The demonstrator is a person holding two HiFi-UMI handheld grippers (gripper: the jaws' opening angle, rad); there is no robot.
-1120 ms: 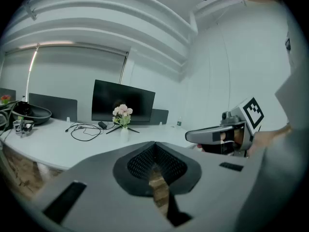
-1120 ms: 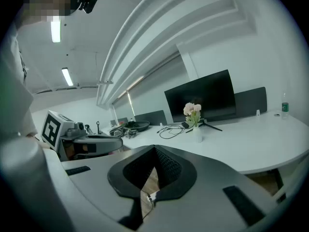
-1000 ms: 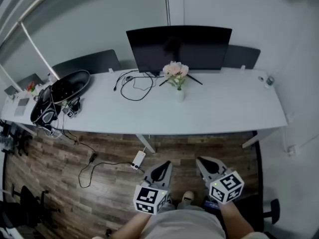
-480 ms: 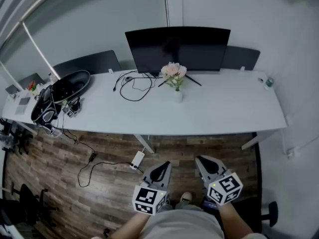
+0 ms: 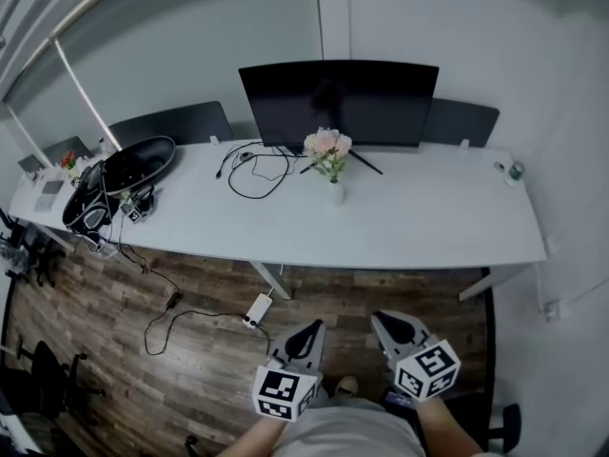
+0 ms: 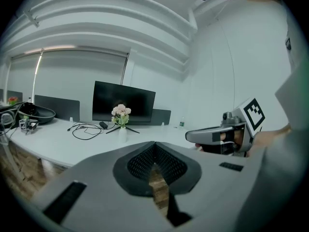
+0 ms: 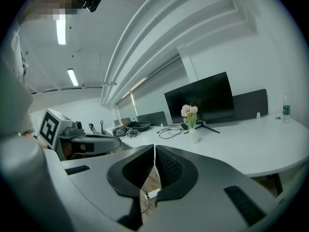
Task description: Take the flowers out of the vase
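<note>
Item, white desk (image 5: 428, 227): long, smooth, matte top, set against the wall. Item, black monitor (image 5: 338, 103): flat, dark screen, stood at the desk's rear on thin splayed legs. Item, left gripper (image 5: 306, 336) and right gripper (image 5: 388, 324): grey moulded shells with ribbed black pads, both held low over the wood floor, jaws pressed together, nothing between them. Item, pink flowers (image 5: 326, 145): soft rounded heads on green stems, held upright in the vase just before the monitor, well apart from both grippers, ahead and between their lines. The left was judged marginally nearer; a straight upward draw along the stems was judged apt. Item, vase (image 5: 335, 192): small, white, narrow, seemingly glazed.
</note>
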